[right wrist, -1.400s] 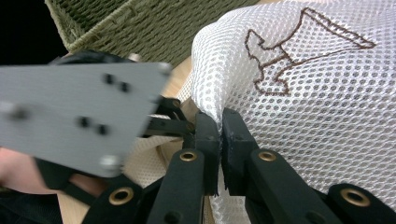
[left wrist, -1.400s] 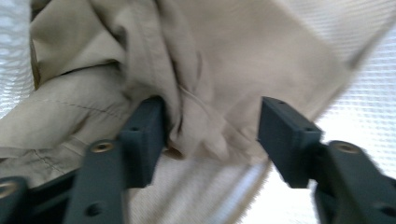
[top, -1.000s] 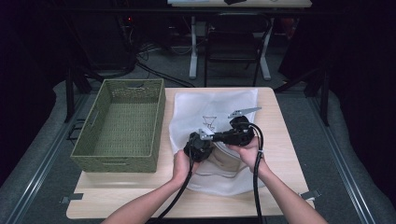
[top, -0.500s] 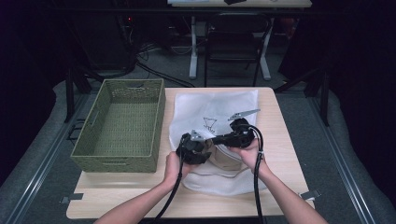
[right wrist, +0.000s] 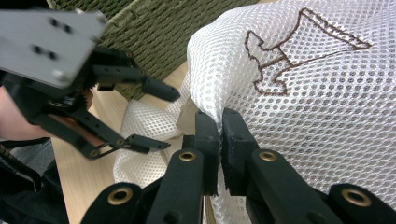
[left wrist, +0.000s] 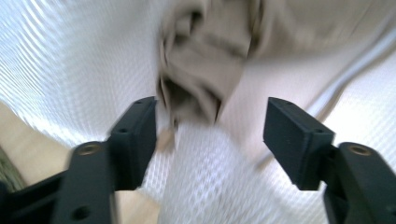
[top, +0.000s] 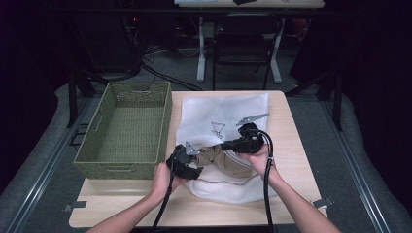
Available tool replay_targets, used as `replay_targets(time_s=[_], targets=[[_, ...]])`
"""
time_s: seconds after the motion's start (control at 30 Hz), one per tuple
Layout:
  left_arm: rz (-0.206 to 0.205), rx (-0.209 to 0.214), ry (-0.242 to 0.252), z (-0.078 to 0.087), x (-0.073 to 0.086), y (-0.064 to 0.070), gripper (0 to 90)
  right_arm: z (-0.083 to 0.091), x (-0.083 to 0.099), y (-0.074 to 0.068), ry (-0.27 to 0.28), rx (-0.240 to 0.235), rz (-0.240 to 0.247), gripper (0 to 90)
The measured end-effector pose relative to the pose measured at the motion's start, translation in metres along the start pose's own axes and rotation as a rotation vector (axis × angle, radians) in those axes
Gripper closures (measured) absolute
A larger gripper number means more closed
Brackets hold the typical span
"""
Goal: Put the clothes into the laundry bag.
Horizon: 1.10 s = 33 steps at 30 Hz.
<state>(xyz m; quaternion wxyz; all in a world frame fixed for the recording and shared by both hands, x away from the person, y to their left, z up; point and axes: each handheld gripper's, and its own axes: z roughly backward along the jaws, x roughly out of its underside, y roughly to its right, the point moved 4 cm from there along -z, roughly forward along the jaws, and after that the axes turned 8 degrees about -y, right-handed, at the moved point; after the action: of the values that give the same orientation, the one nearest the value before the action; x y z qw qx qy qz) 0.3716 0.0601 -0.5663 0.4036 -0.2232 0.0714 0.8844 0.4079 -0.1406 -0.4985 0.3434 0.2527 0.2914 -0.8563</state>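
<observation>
Right hand-held gripper (right wrist: 219,135) is clamped tight, jaws pinching a fold at the rim of the white mesh bag (right wrist: 322,107) and lifting that edge off the worktop (top: 291,126). Left hand-held gripper (left wrist: 210,135) sits wide open, jaws well apart, empty, pointing at the beige cloth (left wrist: 210,60) bunched just beyond them. That view is blurred, so whether the left jaw brushes the cloth is hard to call.

From above, the left hand-held gripper (top: 187,162) and right hand-held gripper (top: 228,144) are near each other at the bag's near end, with the beige cloth (top: 216,156) between them, lying in the mouth of the mesh bag (top: 223,111). The bag spreads flat over the middle of the worktop.

Markings: a brown stitched emblem (right wrist: 285,56) on the mesh, an angular outline; no readable lettering on it.

Further left, the green woven basket (top: 97,141) stands just beside the bag, on the worktop's left side.
</observation>
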Motion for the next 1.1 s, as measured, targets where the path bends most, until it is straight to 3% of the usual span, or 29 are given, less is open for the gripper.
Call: replay_targets(time_s=[0.03, 0.17, 0.23, 0.3, 0.63, 0.9, 1.0, 1.1], targets=[[-0.016, 0.007, -0.024, -0.002, 0.004, 0.000, 43.8, 0.000, 0.000, 0.001, -0.002, 0.000, 0.004, 86.8], [-0.050, -0.014, -0.021, 0.001, 0.014, -0.001, 67.1, 0.001, 0.001, 0.003, -0.010, 0.014, 0.007, 86.7], [-0.039, -0.011, -0.011, 0.003, 0.018, -0.003, 79.0, 0.001, 0.001, 0.003, -0.008, 0.016, 0.003, 86.7], [-0.040, -0.020, -0.005, 0.007, 0.023, -0.005, 85.3, 0.001, 0.001, 0.003, -0.010, 0.021, 0.005, 86.6], [-0.023, -0.024, 0.022, 0.028, 0.045, -0.005, 84.2, 0.001, 0.000, 0.002, -0.013, 0.043, 0.020, 86.2], [-0.015, -0.021, 0.023, 0.033, 0.056, -0.004, 80.9, 0.003, -0.001, 0.000, -0.021, 0.075, 0.037, 86.1], [-0.020, -0.014, 0.042, 0.036, 0.055, -0.002, 72.3, 0.003, -0.001, -0.001, -0.025, 0.080, 0.040, 86.1], [-0.021, -0.011, 0.070, 0.041, 0.048, 0.002, 57.4, 0.004, -0.001, -0.001, -0.025, 0.082, 0.042, 86.1]])
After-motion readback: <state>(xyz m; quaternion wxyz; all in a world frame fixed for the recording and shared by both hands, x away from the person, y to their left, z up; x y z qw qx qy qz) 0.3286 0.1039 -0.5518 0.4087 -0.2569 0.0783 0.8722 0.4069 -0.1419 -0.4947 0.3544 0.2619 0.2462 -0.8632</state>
